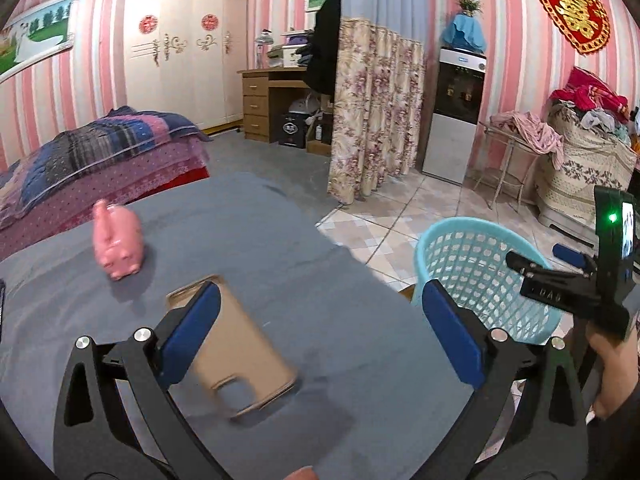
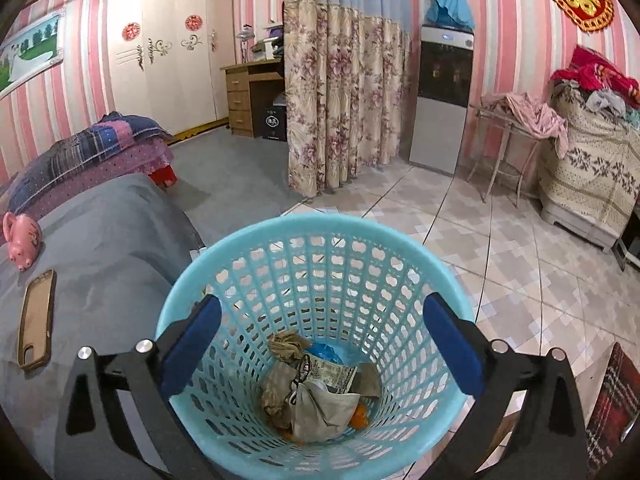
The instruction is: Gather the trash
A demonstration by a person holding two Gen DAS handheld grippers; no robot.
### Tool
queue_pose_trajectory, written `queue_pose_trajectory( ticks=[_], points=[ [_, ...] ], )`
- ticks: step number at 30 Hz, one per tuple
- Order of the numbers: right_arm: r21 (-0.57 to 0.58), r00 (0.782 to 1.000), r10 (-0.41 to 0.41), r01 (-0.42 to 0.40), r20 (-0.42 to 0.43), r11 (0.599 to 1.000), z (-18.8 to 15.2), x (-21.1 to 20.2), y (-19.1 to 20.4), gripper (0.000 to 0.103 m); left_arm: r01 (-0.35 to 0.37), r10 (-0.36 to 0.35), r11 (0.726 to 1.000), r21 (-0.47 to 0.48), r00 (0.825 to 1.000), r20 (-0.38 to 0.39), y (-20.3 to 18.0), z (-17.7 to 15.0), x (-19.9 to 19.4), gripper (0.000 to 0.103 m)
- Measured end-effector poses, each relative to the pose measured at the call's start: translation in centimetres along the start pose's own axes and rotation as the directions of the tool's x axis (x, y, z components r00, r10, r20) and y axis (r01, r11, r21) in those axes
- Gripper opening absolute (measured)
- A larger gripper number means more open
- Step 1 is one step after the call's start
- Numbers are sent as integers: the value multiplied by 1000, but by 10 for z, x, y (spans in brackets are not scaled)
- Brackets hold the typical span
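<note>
A light blue plastic basket (image 2: 320,232) stands on the tiled floor beside the grey-covered table. Inside it lies crumpled trash (image 2: 316,392): paper, a grey mask, something orange. My right gripper (image 2: 320,344) hangs open over the basket's mouth, nothing between its blue pads. My left gripper (image 1: 320,332) is open above the grey cloth (image 1: 280,240), with nothing held. A tan phone case (image 1: 240,344) lies on the cloth just under its left finger. In the left wrist view the basket (image 1: 472,264) shows at right, with the right gripper (image 1: 536,256) above it, held by a hand (image 1: 612,376).
A pink pig figurine (image 1: 118,240) stands on the cloth at left. The phone case (image 2: 37,320) and pig (image 2: 22,240) also show in the right wrist view. A bed with a patchwork quilt (image 1: 100,148), a floral curtain (image 1: 372,112) and a water dispenser (image 1: 456,112) stand beyond.
</note>
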State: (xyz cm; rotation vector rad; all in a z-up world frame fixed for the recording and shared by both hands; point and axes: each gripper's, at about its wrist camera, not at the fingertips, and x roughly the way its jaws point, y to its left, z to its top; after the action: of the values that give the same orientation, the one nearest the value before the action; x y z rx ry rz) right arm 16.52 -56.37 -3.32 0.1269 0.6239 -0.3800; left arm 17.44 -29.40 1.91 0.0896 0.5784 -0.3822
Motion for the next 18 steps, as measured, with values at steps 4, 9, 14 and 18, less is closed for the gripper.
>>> queue_pose_trajectory(
  ticks=[4,9,14,18],
  points=[
    [-34,1000,10,-10,16,999,-5,-11,14,99,-29,29,999,-28,1000,5,25,-9,-23,97],
    [-59,999,37,-36,15,998,-11,-30,39,99,-71,72,995,-68,997,23,52,-19,-51,97],
    [-32,993,110,-109,33,994,-22,-59,65,99,-110,113,990,-83,993,34,75,-30,-75,97],
    [-65,992,122,-119,38,991,-36,-82,86,99,-147,151,986,-82,987,48,88,-40,-90,98]
  ],
)
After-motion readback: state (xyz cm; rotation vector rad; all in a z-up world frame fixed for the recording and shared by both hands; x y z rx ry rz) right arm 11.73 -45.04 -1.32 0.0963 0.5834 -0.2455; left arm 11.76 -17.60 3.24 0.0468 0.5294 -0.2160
